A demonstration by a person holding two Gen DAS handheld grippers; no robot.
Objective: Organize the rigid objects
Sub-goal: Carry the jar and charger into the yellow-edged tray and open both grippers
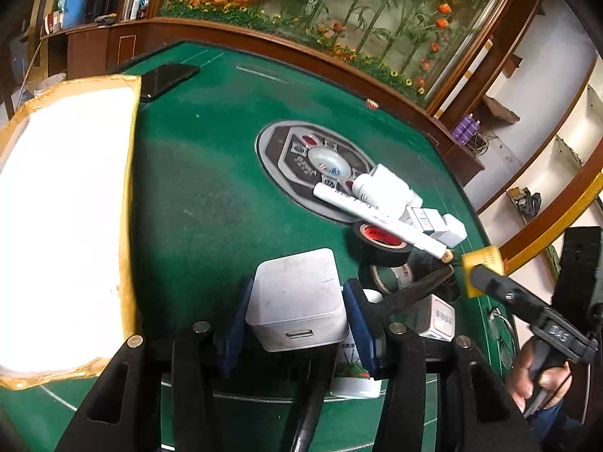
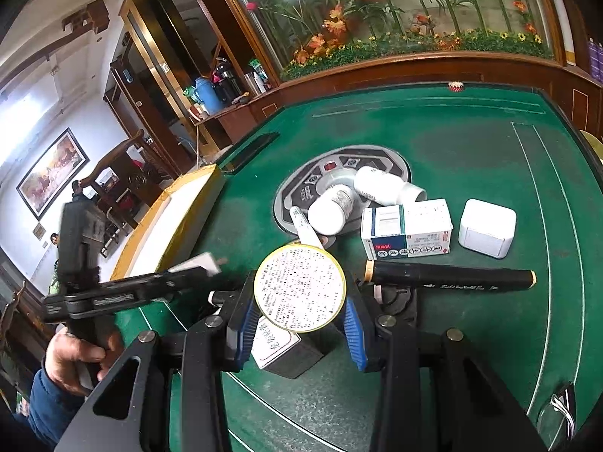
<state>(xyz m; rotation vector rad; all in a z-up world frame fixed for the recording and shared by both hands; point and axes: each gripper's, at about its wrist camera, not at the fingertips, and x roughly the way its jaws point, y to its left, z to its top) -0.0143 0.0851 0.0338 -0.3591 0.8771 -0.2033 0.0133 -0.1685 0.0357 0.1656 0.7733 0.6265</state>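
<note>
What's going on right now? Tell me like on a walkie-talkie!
Left gripper shut on white charger. Right gripper shut on round tin. Box open beside left gripper. Nothing blocking.

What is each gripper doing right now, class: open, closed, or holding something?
Left gripper: closed on the white charger block.
Right gripper: closed on the round yellow-rimmed tin.
</note>
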